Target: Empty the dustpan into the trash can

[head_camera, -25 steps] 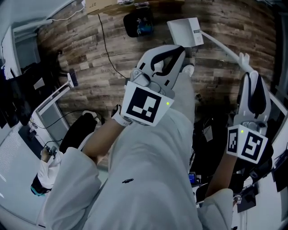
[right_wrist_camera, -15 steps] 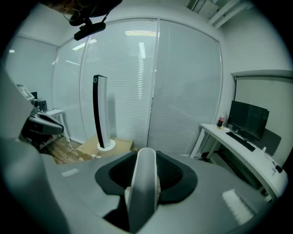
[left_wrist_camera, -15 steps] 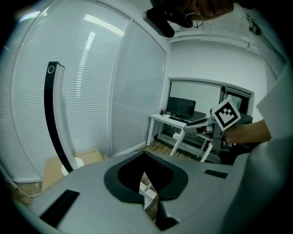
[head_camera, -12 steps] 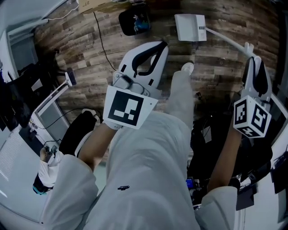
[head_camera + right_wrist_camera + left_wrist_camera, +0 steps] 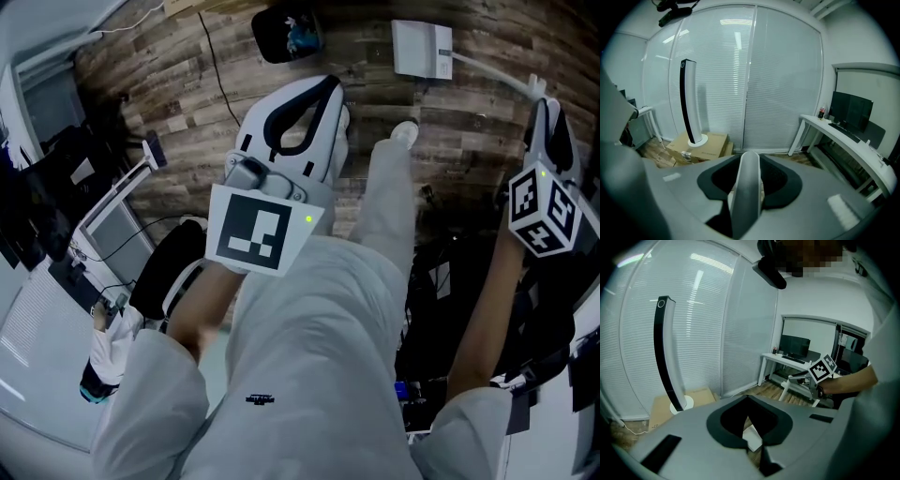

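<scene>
Left claw [image 5: 328, 94] pressed together and empty above the wooden floor [image 5: 187, 112], right claw [image 5: 547, 108] clamped on the long white handle [image 5: 487, 75], dustpan [image 5: 422, 47] out ahead, near the dark trash can [image 5: 284, 36], to its right

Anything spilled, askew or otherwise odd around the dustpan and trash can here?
Nothing stands out. The dustpan is off to the right of the trash can, not over it, with its long handle clamped in the right gripper. No spill shows on the wooden floor.
</scene>
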`<state>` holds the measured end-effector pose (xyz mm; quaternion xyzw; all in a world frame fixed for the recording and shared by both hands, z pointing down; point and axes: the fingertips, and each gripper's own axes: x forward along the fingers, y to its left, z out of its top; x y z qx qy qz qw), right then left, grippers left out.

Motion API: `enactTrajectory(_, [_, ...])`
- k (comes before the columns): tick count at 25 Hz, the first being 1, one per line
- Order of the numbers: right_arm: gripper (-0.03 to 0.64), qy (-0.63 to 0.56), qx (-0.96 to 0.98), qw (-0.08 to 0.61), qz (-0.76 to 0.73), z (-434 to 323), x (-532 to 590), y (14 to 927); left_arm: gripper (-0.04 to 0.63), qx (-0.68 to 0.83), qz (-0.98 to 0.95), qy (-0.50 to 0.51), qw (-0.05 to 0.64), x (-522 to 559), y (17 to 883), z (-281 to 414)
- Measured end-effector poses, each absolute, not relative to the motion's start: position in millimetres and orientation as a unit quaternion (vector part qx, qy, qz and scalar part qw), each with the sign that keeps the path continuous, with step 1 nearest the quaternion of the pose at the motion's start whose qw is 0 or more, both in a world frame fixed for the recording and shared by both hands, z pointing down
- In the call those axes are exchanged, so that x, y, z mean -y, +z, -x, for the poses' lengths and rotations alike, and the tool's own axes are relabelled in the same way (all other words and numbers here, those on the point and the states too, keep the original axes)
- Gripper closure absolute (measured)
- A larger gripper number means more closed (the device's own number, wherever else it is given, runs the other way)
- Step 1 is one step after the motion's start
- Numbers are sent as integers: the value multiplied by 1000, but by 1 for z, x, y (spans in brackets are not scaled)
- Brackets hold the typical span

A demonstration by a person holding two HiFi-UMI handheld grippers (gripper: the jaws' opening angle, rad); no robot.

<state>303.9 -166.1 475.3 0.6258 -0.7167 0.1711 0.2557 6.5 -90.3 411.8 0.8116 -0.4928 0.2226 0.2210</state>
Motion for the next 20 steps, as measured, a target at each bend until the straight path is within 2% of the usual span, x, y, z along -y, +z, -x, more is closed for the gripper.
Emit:
enactTrajectory(8, [474, 186, 703, 263, -634, -315, 176, 515, 589, 493, -807, 235, 224, 88, 428, -8])
enactTrajectory(20, [469, 159, 698, 276, -641, -327, 178, 523, 589, 493, -805, 238, 228, 84, 441, -21])
